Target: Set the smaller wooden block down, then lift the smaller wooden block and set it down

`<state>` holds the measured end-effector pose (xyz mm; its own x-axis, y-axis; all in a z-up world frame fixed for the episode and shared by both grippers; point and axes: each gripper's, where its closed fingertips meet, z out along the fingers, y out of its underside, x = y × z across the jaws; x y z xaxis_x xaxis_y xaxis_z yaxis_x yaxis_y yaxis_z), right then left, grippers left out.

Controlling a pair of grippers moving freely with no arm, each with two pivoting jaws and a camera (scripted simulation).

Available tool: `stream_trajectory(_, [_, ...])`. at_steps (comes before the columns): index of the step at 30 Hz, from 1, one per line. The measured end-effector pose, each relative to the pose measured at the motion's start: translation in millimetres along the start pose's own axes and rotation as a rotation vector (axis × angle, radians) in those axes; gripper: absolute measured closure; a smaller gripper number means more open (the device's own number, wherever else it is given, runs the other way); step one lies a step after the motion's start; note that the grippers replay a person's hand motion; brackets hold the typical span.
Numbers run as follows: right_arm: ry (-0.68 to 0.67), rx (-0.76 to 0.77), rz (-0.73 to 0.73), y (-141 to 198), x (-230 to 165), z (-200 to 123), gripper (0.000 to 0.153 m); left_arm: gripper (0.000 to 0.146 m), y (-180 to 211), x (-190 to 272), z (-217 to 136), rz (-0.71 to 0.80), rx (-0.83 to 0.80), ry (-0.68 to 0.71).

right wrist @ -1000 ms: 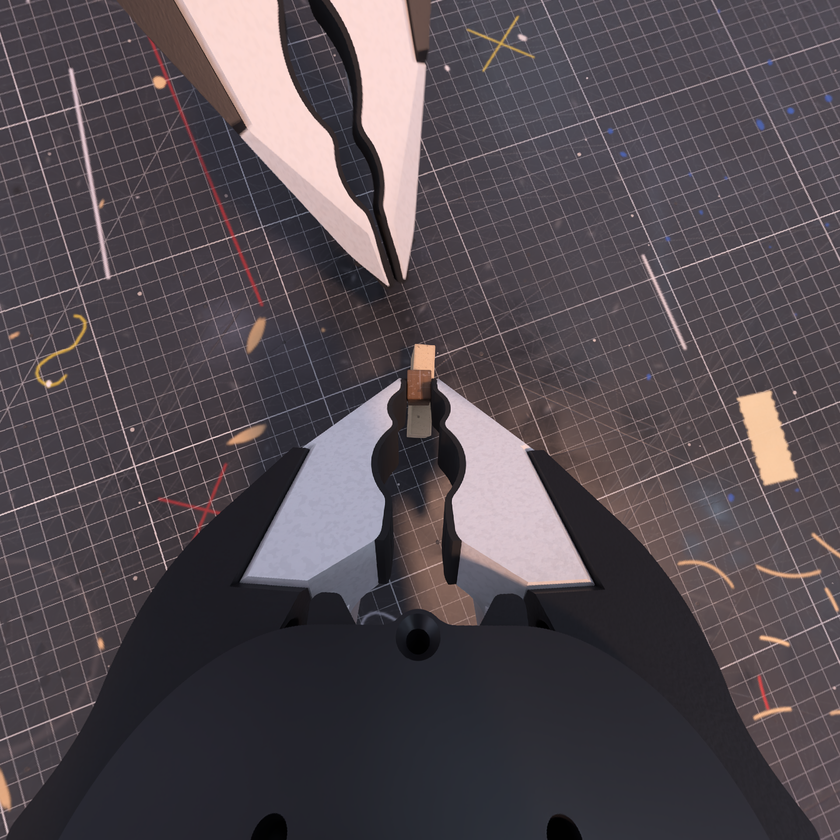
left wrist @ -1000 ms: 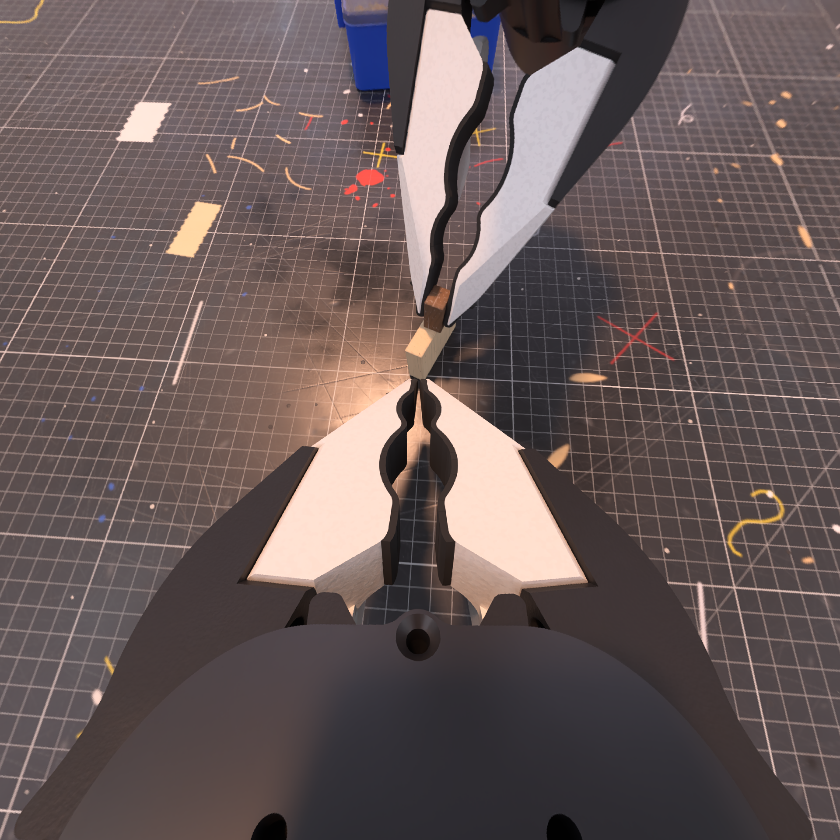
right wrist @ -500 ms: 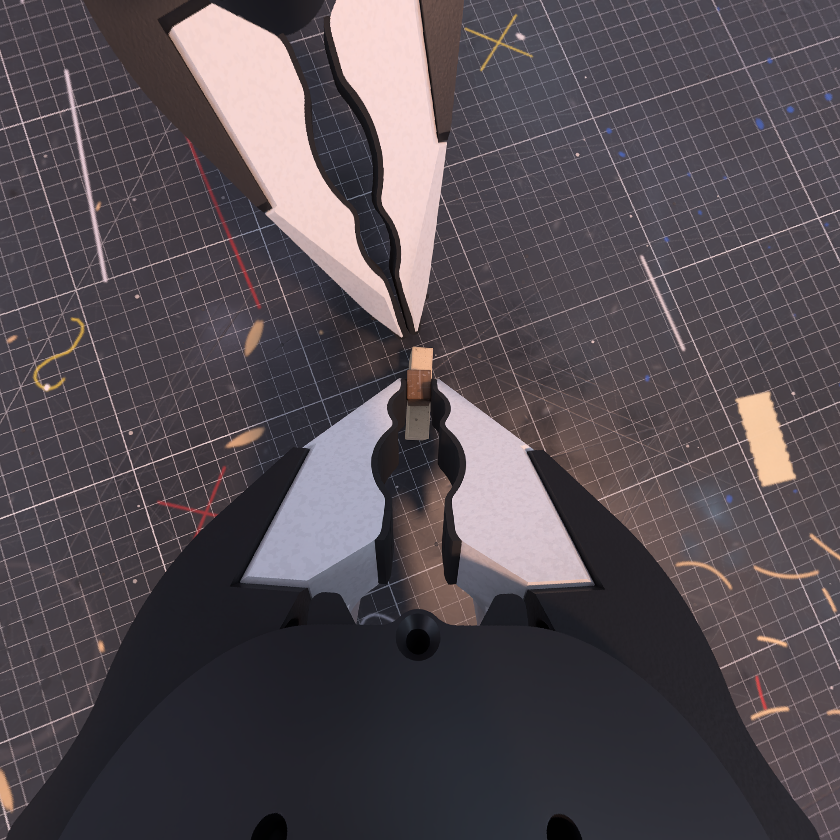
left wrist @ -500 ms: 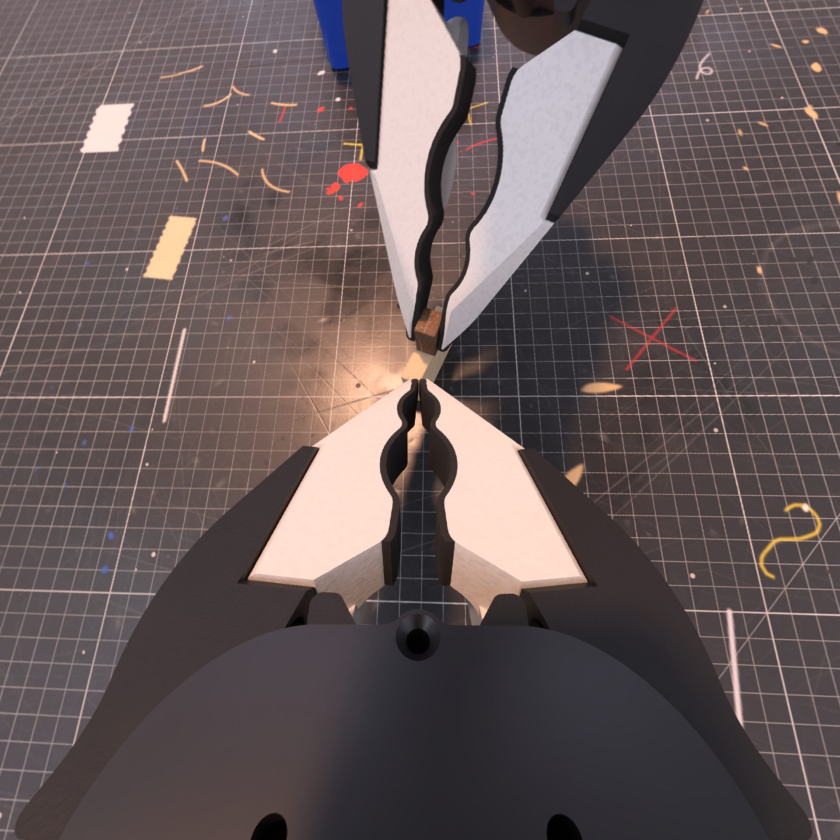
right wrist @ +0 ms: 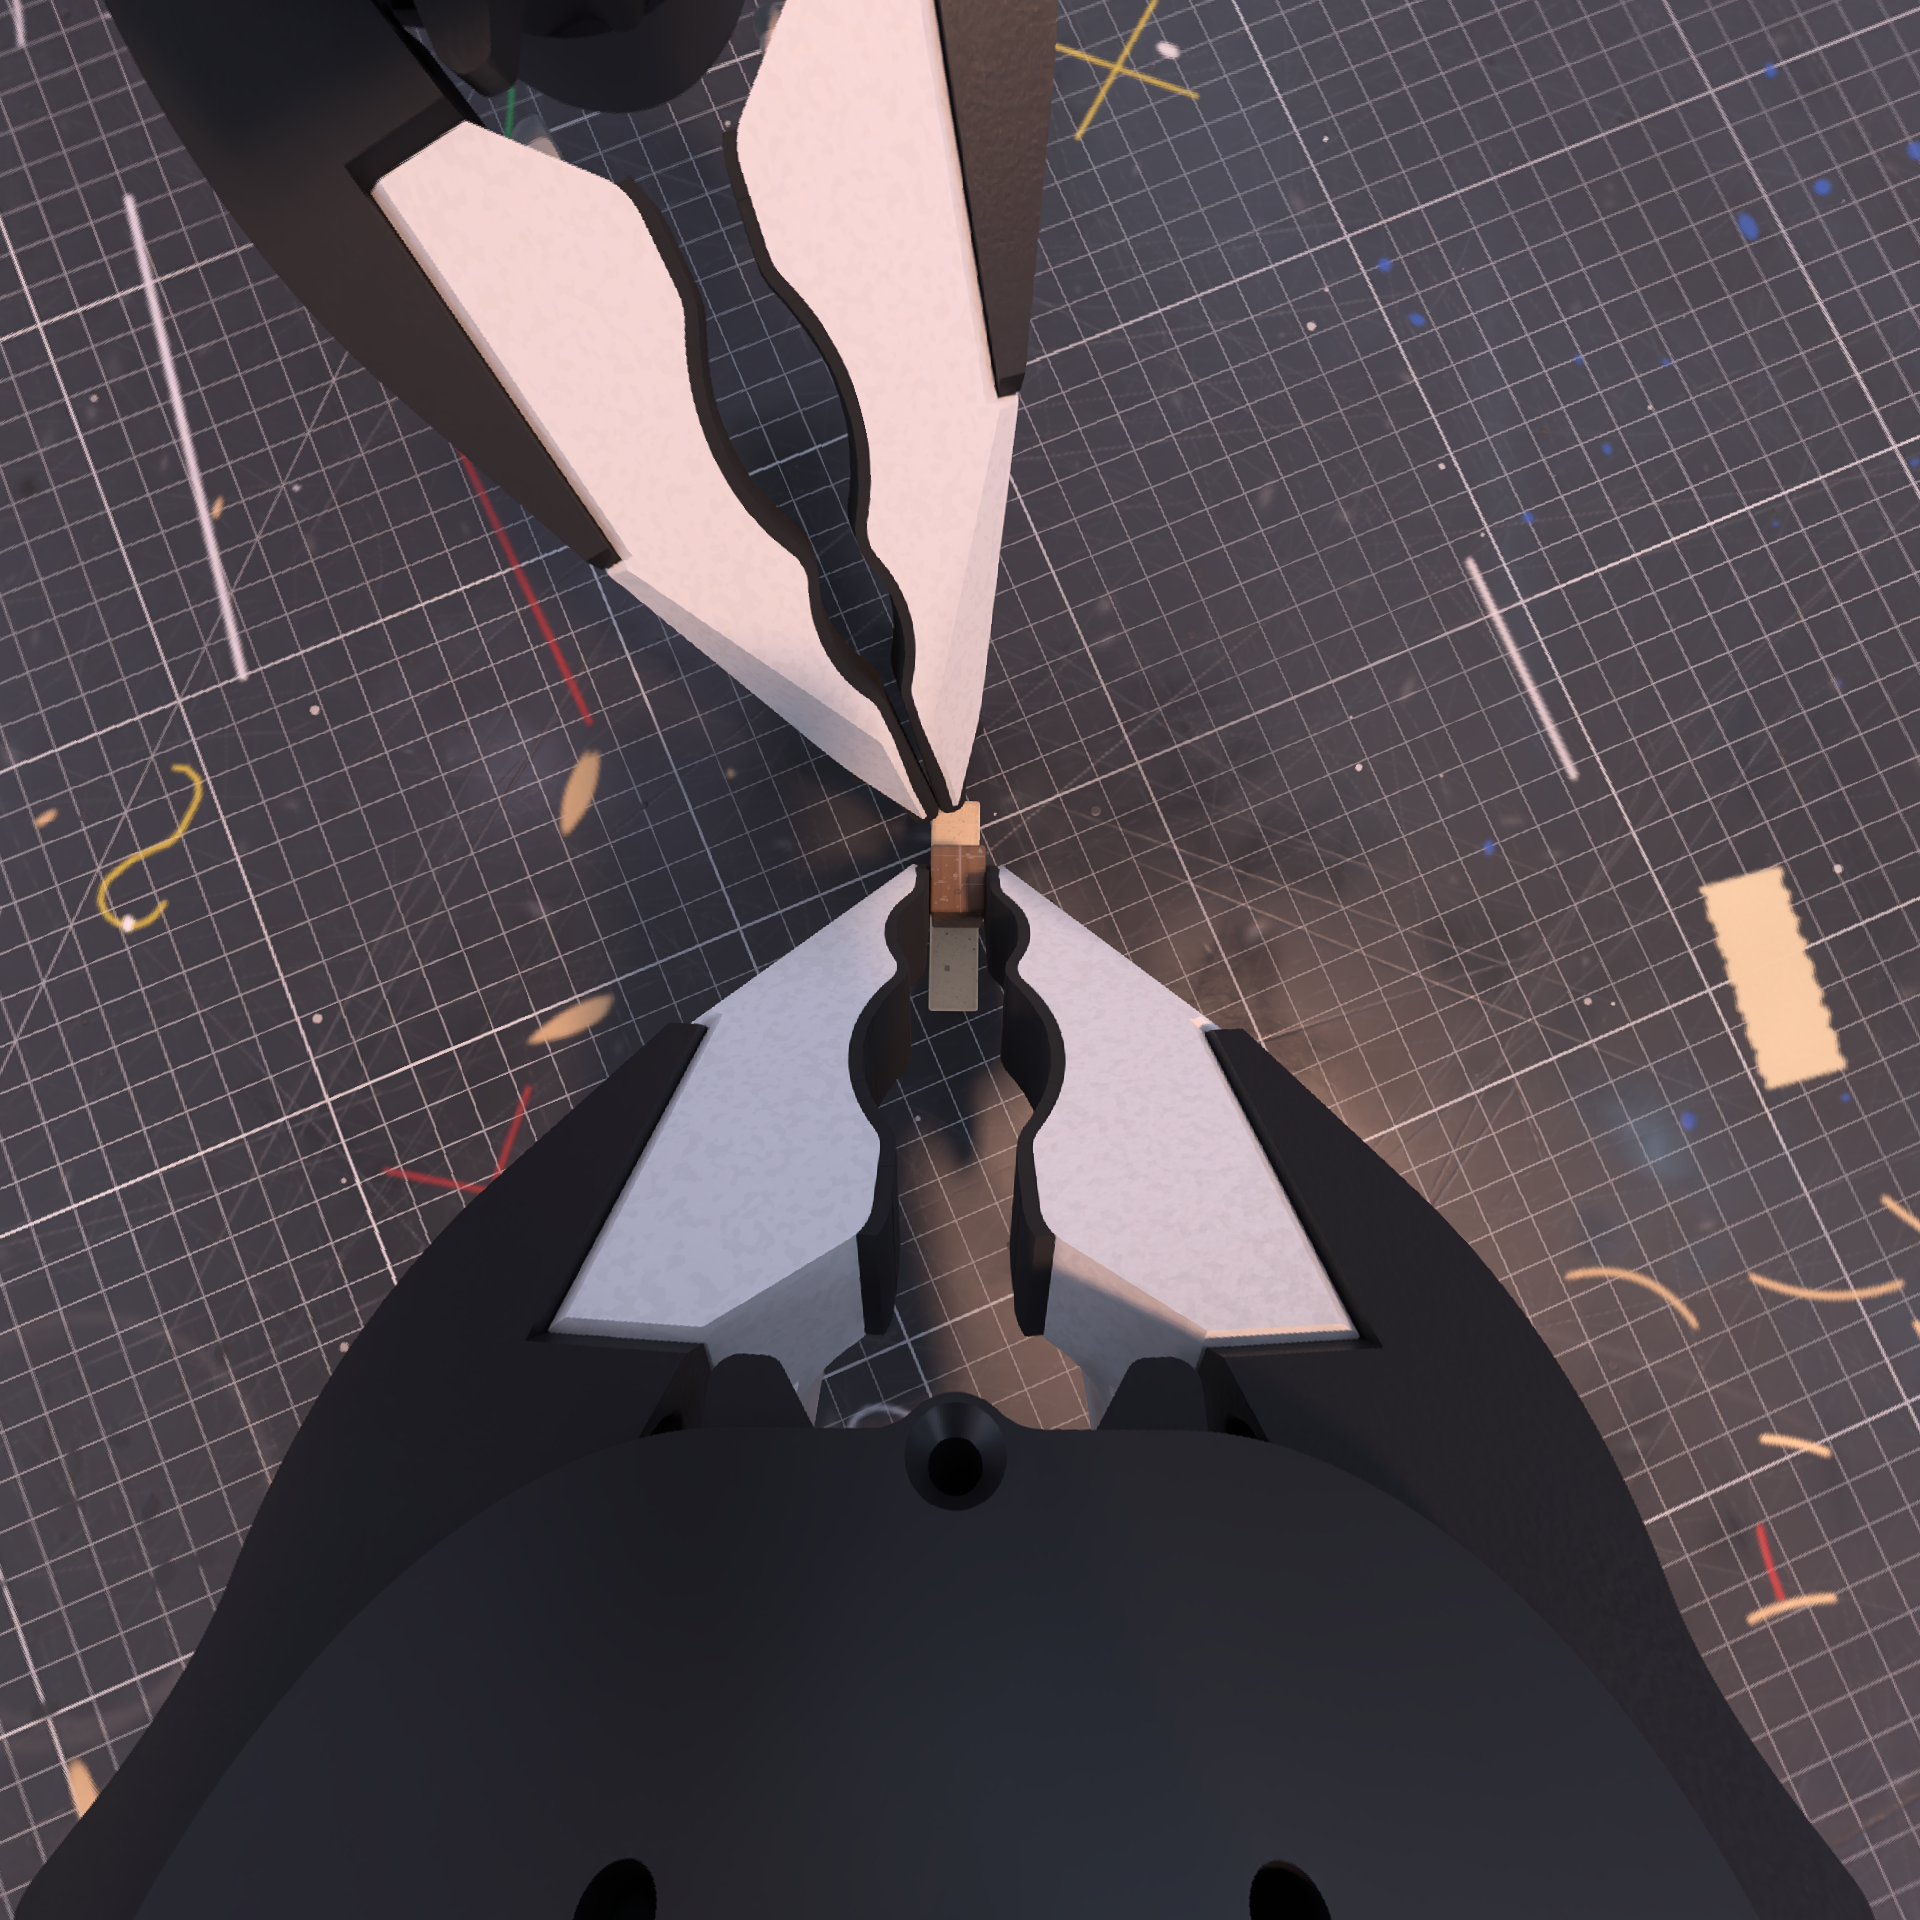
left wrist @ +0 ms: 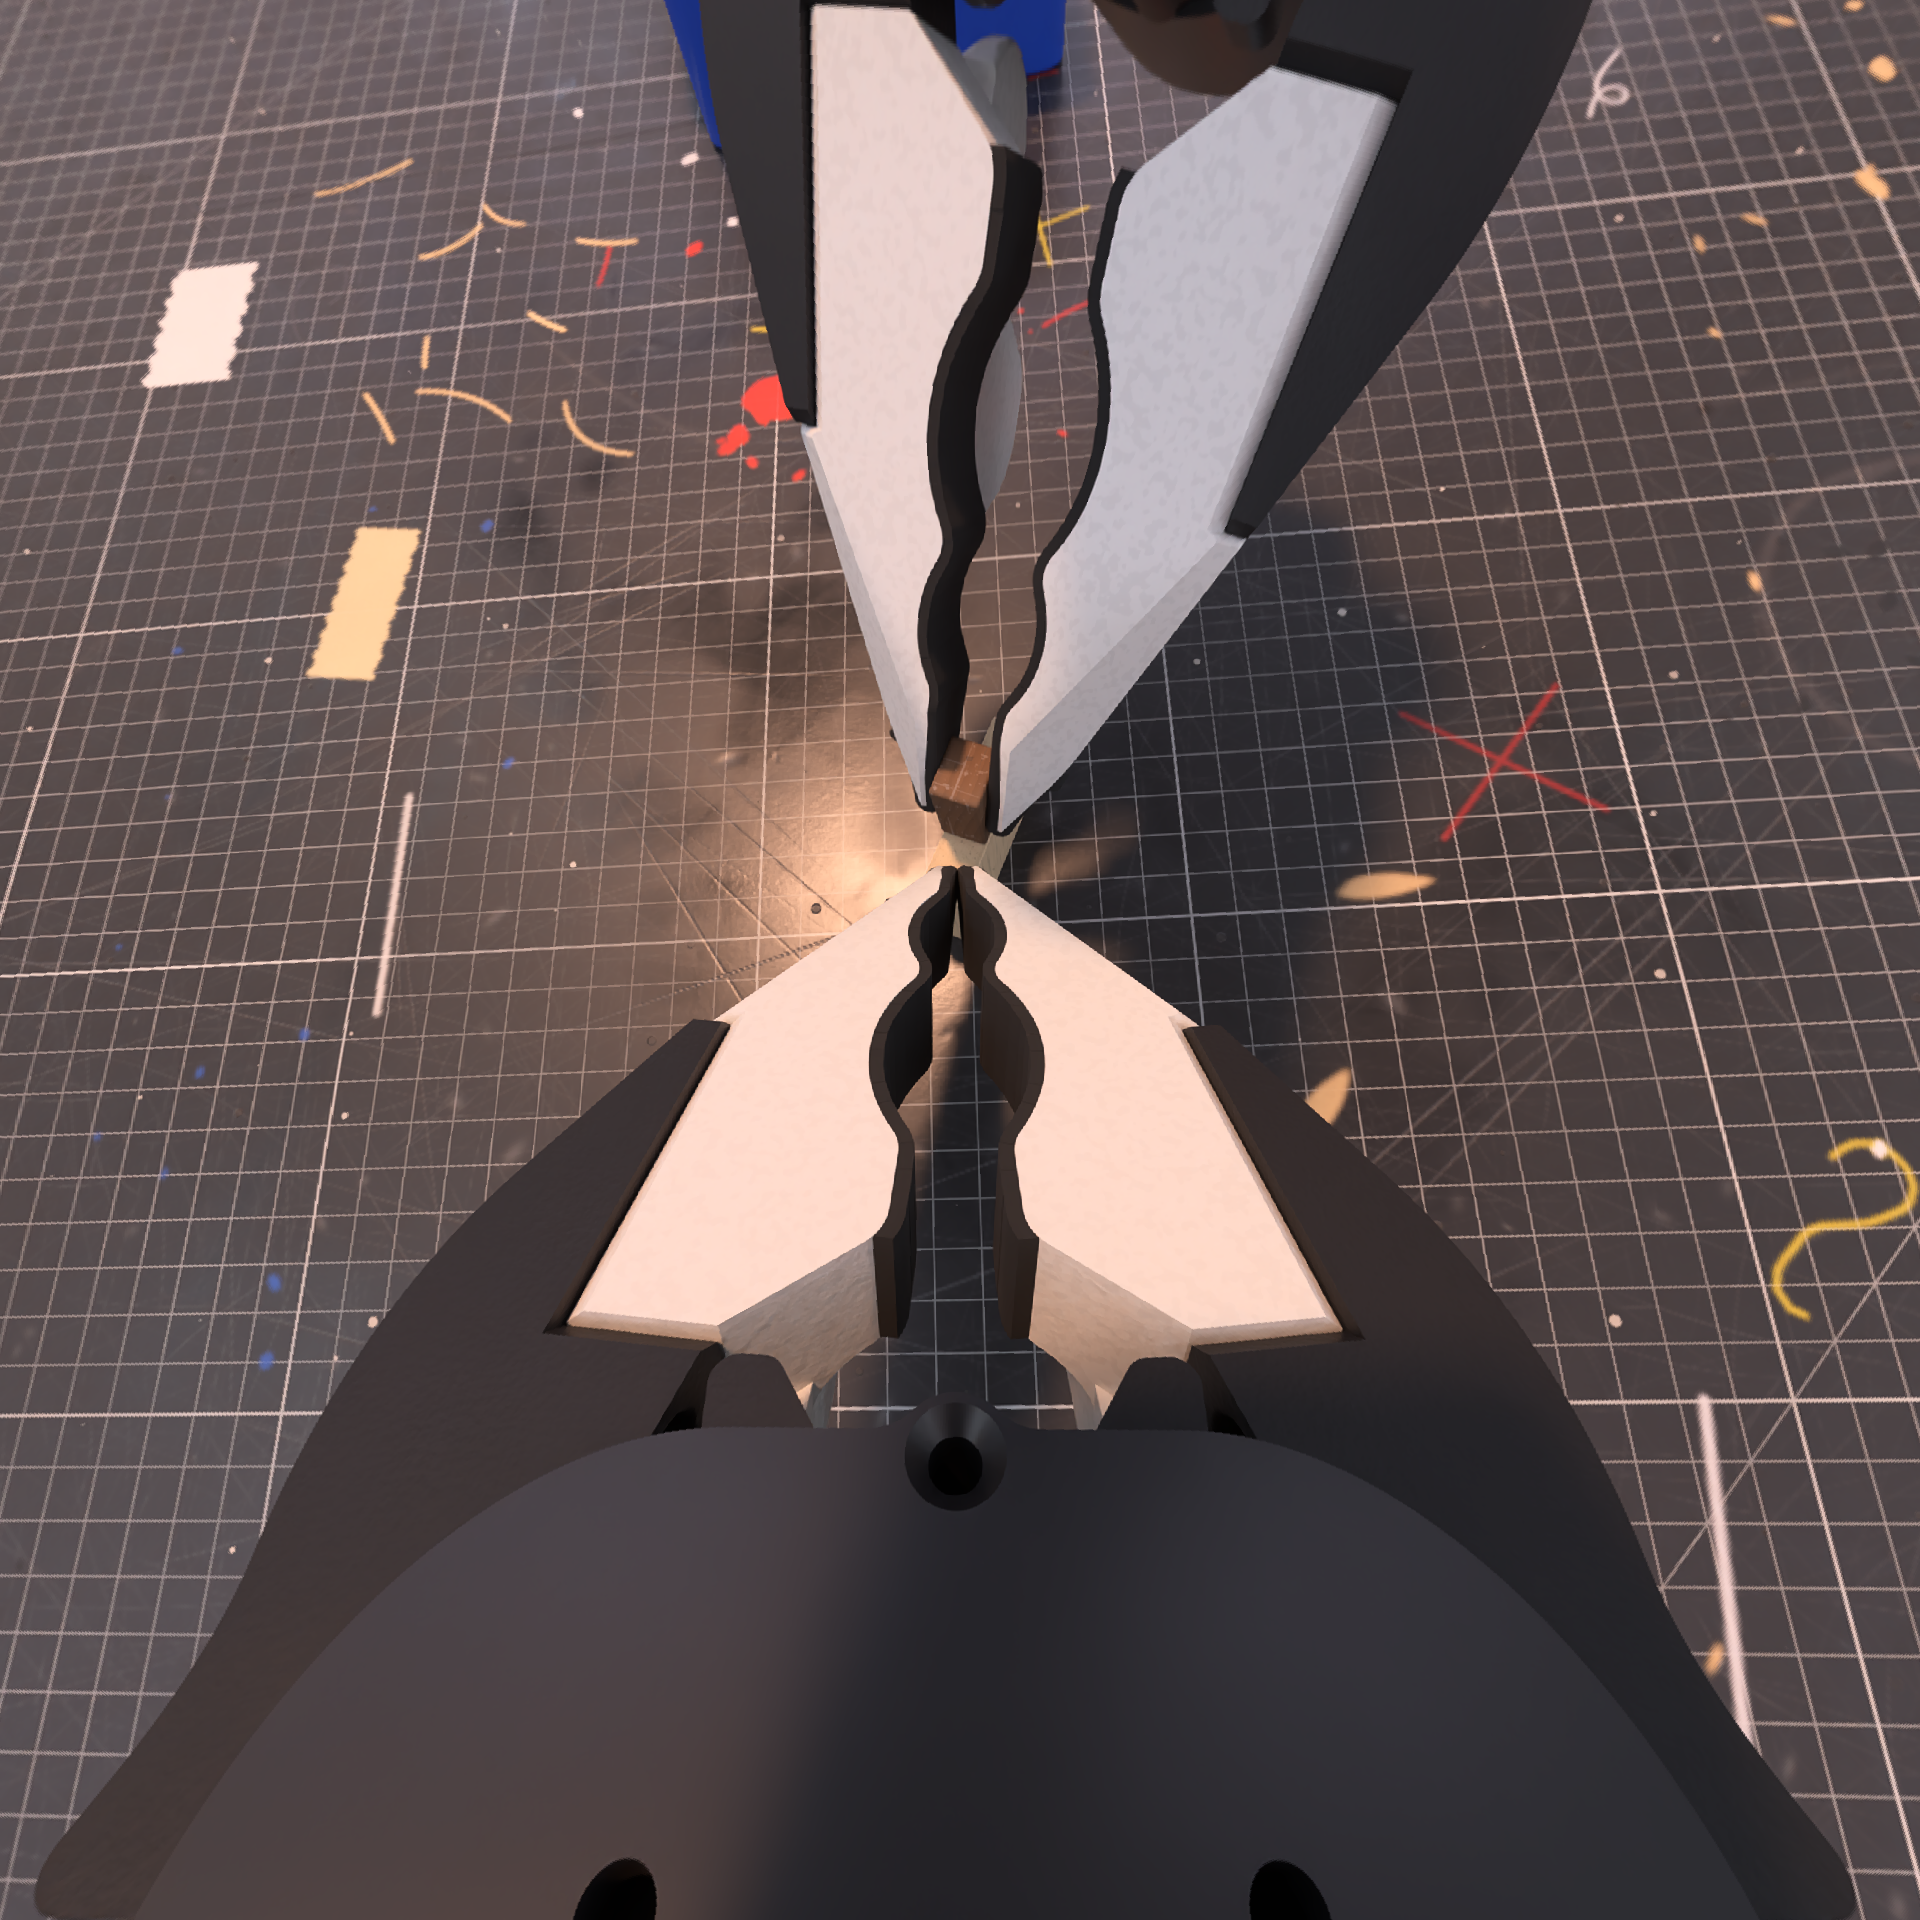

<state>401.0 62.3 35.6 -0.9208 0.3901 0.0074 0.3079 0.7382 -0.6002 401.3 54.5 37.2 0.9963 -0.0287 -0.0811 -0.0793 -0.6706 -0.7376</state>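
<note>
My right gripper point(right wrist: 956, 883) is shut on the smaller wooden block point(right wrist: 954, 883), a dark brown cube pinched at its fingertips. The cube sits right over a longer pale wooden block point(right wrist: 954, 966) that lies on the mat; I cannot tell whether they touch. In the left wrist view the right gripper point(left wrist: 961, 821) reaches in from the top with the brown cube point(left wrist: 961, 790), and only a sliver of the pale block point(left wrist: 975, 854) shows. My left gripper point(left wrist: 956, 878) is shut and empty, its tips just short of the pale block's end. It also shows in the right wrist view point(right wrist: 935, 805).
The surface is a dark gridded cutting mat point(left wrist: 312, 1039) with paint marks. A blue box point(left wrist: 694, 73) stands at the far edge behind the right gripper. A white strip point(left wrist: 197, 322) and a tan strip point(left wrist: 364, 603) lie flat at the left.
My left gripper has moved forward, still shut, until its tips nearly meet the pale block's end. The right gripper still holds the brown cube over the pale block.
</note>
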Motion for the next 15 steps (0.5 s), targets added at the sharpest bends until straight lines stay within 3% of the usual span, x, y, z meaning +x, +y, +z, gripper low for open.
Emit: stream_trajectory(15, [0.007,-0.008,0.004,0.6,1.3,-0.1,0.143,0.146,1.8,-1.7,2.8,-0.071,-0.023,0.028])
